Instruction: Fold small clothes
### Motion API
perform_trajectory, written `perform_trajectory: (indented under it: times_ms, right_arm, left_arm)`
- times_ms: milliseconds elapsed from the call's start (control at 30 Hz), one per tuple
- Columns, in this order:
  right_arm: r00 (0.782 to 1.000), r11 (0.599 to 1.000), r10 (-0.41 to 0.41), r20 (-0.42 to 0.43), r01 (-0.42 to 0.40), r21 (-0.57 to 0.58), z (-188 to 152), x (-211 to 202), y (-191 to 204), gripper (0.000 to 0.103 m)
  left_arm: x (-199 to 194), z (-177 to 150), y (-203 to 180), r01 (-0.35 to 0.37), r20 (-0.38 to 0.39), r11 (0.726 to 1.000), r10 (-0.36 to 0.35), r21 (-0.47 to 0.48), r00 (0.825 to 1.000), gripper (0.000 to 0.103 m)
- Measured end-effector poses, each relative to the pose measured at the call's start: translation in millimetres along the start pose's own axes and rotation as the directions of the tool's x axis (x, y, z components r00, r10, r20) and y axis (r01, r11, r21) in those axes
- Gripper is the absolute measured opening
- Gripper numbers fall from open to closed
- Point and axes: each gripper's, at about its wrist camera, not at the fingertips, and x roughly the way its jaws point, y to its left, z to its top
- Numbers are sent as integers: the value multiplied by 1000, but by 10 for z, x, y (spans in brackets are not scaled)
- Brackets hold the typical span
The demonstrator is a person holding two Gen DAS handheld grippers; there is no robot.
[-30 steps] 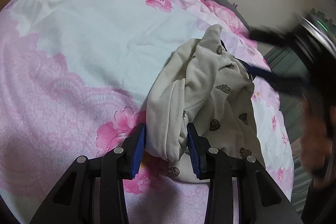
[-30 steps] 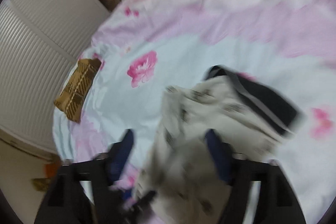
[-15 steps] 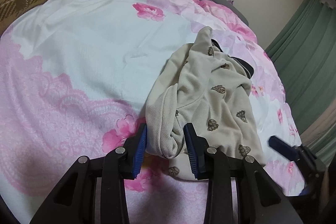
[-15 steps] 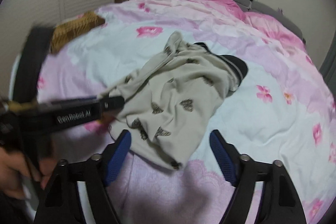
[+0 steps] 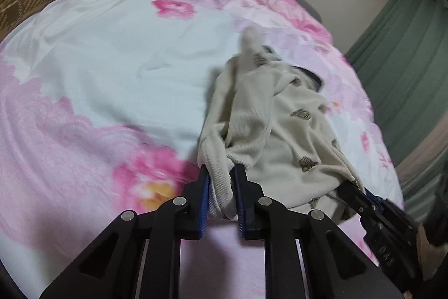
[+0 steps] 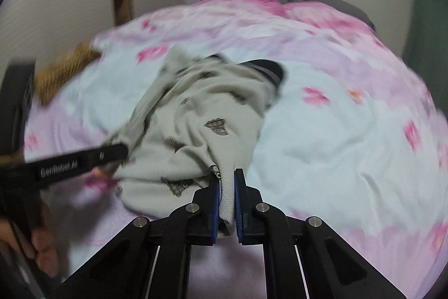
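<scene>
- The left gripper has just been closing; its blue pads now clamp a bunched edge of the crumpled beige knit garment with small dark printed motifs.
- The right gripper has just been closing too and pinches the garment's near edge.
- The garment lies mid-bed.
- Recommended: lift both edges evenly and draw them apart to spread the cloth flat before folding.
- Surface: pink floral bedsheet; green curtain beyond.

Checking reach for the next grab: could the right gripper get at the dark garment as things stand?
Probably not yet: the right gripper has just closed its jaws on the beige garment, which also lies over most of the dark garment.
</scene>
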Motion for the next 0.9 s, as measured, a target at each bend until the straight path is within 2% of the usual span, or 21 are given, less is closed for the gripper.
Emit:
perform_trajectory:
  times_ms: [67, 100, 167, 200, 233, 267, 333, 400, 533, 633, 767, 833, 900]
  right_arm:
    - [999, 989, 49, -15, -47, 137, -146, 6, -267, 10]
    - [992, 965, 105, -65, -86, 249, -285, 114, -462, 10]
    - [977, 910, 168, -128, -104, 401, -502, 269, -702, 10]
    - [976, 893, 187, -114, -120, 434, -556, 257, -759, 10]
    - [978, 897, 180, -106, -119, 426, -554, 216, -754, 13]
    - [982, 912, 158, -104, -104, 397, -530, 166, -715, 17]
    - [989, 936, 116, -87, -79, 344, -473, 70, -627, 40]
    - [994, 954, 93, -55, -73, 289, -406, -18, -521, 48]
    - [996, 985, 91, -7, -89, 146, -279, -118, -235, 48]
    - [1000, 1000, 11, 3, -11, -24, -230, -113, 27, 48]
    - [999, 974, -43, -13, 39, -223, -243, 4, 252, 48]
    - [996, 943, -88, -9, 80, -323, -306, 55, 346, 48]
    - [985, 888, -171, 12, 160, -431, -378, 160, 450, 48]
  left_arm:
    - [7, -99, -82, 15, -10, 1000, -15, 14, 1000, 18]
    - [64, -161, -117, 21, -38, 999, -20, 25, 999, 18]
    - [151, -251, -100, 20, -81, 1000, -19, 11, 996, 18]
    - [161, -284, -73, 16, -90, 1000, -16, -2, 996, 18]
    - [139, -296, -62, 10, -85, 1000, -9, 2, 996, 18]
    - [117, -295, -60, 3, -79, 1000, -2, 8, 997, 18]
    - [53, -279, -35, -4, -61, 1000, 5, 8, 998, 18]
    - [31, -251, 6, 5, -60, 1000, -6, -14, 998, 18]
    - [88, -225, 57, 35, -83, 998, -39, -48, 996, 18]
    - [71, -207, 34, 33, -75, 999, -36, -35, 997, 18]
    - [-9, -183, 31, 11, -54, 1000, -10, 6, 998, 14]
    - [-14, -159, 55, 12, -54, 1000, -12, -1, 998, 14]
    - [-19, -142, 76, 9, -51, 1000, -9, -9, 999, 14]
